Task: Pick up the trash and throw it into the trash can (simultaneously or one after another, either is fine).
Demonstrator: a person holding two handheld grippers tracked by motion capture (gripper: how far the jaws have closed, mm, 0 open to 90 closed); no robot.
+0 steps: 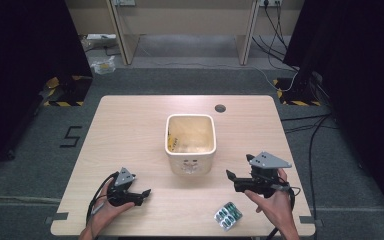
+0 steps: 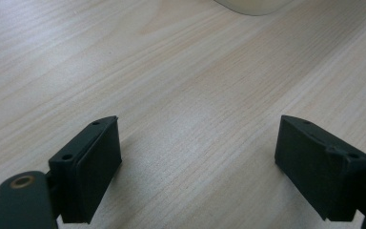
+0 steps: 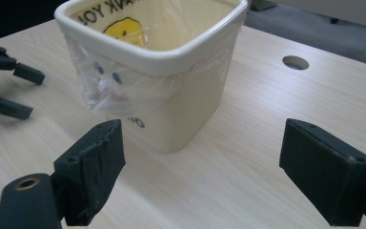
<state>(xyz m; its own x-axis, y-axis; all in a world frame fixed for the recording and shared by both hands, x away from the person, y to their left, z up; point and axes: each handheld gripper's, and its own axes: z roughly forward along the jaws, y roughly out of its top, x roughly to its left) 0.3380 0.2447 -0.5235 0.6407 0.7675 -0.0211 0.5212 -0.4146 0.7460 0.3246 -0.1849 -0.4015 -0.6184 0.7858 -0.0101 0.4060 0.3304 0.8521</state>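
A cream square bin (image 1: 190, 145) lined with a clear plastic bag stands at the middle of the wooden table (image 1: 130, 125). A blister pack of green pills (image 1: 228, 216) lies flat near the front edge, right of centre. My left gripper (image 1: 144, 196) is held low at the front left, open, with bare wood between its jaws (image 2: 198, 124). My right gripper (image 1: 237, 166) hovers at the front right, open and empty, facing the bin (image 3: 171, 62) from close by. The blister pack lies just in front of and below the right hand.
A round cable hole (image 1: 220, 108) sits in the table behind the bin. In the right gripper view the left gripper (image 3: 21, 91) shows at the far left edge. Grey carpet, desk legs and cables lie beyond the table; dark curtains flank both sides.
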